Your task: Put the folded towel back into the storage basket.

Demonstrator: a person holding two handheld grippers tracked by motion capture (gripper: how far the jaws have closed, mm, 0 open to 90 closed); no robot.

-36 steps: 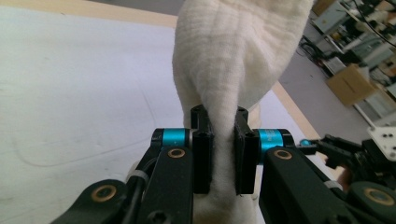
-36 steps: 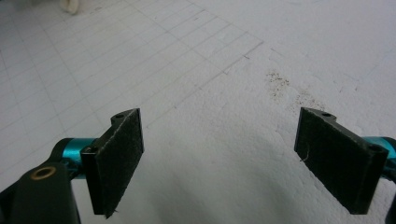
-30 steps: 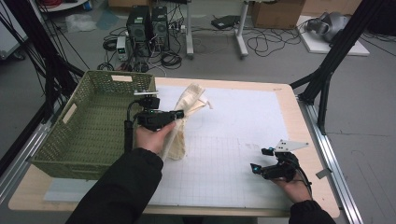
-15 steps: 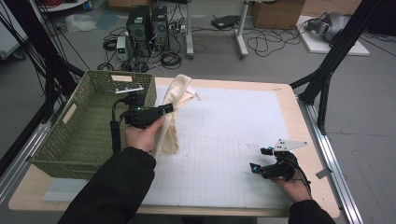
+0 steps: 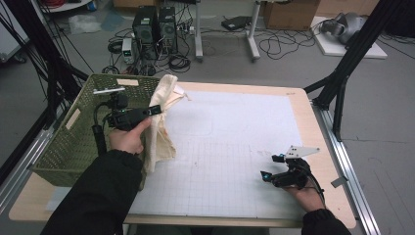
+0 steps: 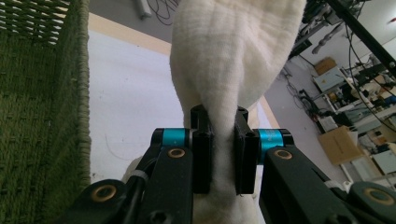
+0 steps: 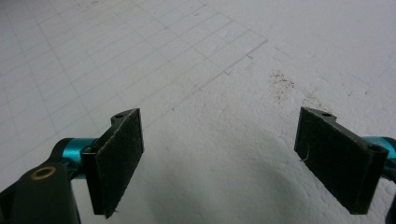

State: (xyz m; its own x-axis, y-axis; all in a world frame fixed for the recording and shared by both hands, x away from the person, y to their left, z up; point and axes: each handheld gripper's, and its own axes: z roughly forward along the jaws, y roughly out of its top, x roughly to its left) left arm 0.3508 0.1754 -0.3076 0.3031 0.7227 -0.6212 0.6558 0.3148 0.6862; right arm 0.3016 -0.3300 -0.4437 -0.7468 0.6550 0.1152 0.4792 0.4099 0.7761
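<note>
While our left gripper (image 5: 157,108) pinches the cream cloth (image 5: 164,105), it hangs below the jaws beside the green basket (image 5: 73,142) | our right gripper (image 7: 218,156) rests wide apart, holding nothing.

No text, brand, number or sign could be read anywhere. The pale tags on the green basket (image 5: 73,142), one on its far rim and one on its near side wall, were too small to make out.

The cloth's (image 6: 233,60) top and bottom run past the left gripper view's edges, its pinched fold hidden between the jaws.
</note>
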